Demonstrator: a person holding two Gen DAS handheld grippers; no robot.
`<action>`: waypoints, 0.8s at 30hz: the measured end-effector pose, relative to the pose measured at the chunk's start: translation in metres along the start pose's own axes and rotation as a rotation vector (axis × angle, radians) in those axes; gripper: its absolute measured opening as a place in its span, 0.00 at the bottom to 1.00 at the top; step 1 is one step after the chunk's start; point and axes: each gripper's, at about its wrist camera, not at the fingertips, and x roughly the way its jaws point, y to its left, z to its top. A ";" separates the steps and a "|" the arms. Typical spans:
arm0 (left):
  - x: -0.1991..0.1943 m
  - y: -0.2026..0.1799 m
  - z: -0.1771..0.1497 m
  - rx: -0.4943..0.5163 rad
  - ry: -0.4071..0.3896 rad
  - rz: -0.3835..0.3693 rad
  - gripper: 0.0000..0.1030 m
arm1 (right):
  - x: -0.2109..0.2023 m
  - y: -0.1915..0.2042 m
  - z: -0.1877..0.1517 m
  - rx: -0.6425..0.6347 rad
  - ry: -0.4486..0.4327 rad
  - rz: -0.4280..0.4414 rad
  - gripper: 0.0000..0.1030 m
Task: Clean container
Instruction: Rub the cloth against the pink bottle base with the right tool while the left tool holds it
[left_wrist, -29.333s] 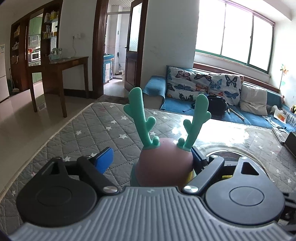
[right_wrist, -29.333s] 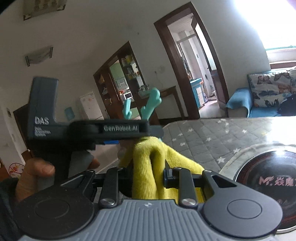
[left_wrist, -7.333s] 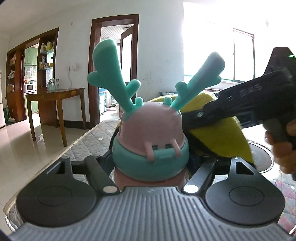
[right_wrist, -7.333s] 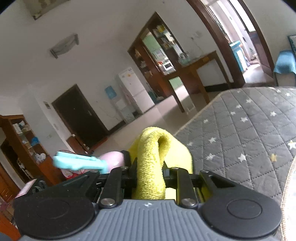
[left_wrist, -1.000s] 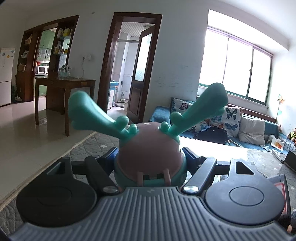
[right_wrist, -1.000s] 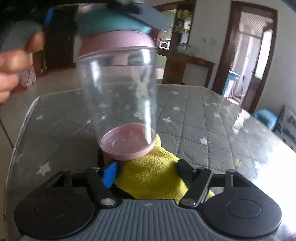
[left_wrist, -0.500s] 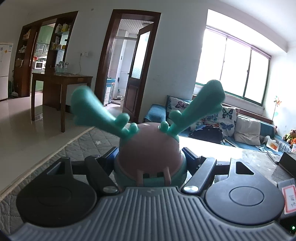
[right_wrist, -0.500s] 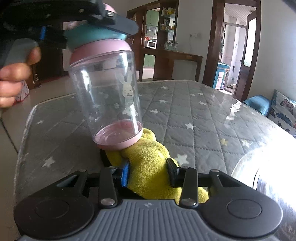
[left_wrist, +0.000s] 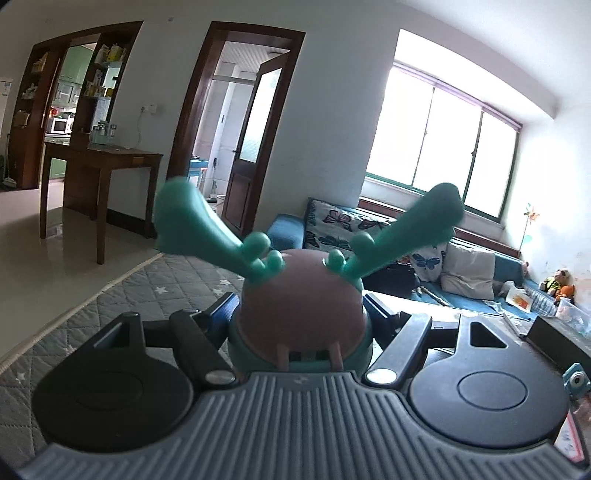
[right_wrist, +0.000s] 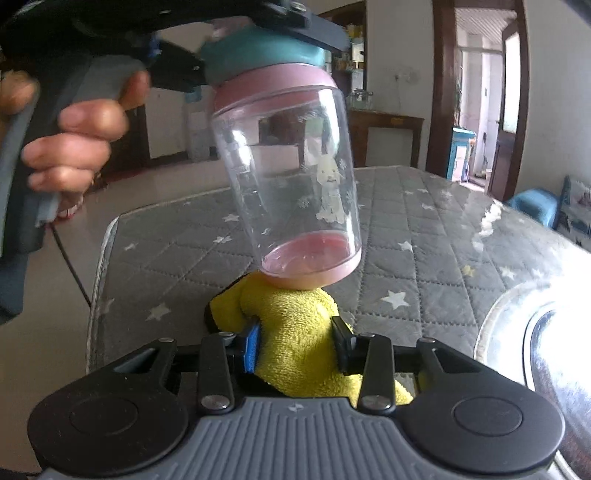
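Note:
The container (right_wrist: 288, 177) is a clear plastic jar with a pink base, a pink collar and a teal lid with antlers. It hangs tilted over the quilted table. My left gripper (left_wrist: 301, 306) is shut on its domed lid (left_wrist: 299, 295), with the teal antlers (left_wrist: 207, 229) sticking out ahead. In the right wrist view that same left gripper (right_wrist: 258, 22) grips the lid from above, held by a person's hand (right_wrist: 70, 147). My right gripper (right_wrist: 297, 343) is shut on a folded yellow cloth (right_wrist: 291, 310). The cloth's top touches the jar's pink base from below.
A grey star-patterned quilt (right_wrist: 406, 229) covers the table. A shiny metal rim (right_wrist: 517, 332) lies at the right edge. A dark box (left_wrist: 554, 332) and a small teal toy camera (left_wrist: 574, 380) sit to the right. A wooden side table (left_wrist: 99, 158) and a blue sofa (left_wrist: 480, 280) stand beyond.
The right jaws have drawn in from wide around the cloth to pinching it. The right wrist view has swung, and the jar now sits nearer its middle, over the cloth. Left grip unchanged.

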 end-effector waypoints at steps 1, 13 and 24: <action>-0.001 0.001 0.000 -0.005 0.003 -0.008 0.70 | 0.000 -0.002 0.001 0.013 -0.002 0.003 0.37; -0.015 0.016 0.001 -0.034 0.037 -0.058 0.70 | -0.004 -0.029 0.004 0.039 -0.061 -0.082 0.36; -0.016 0.009 -0.009 0.022 0.052 -0.083 0.70 | -0.010 -0.050 0.003 0.108 -0.092 -0.130 0.36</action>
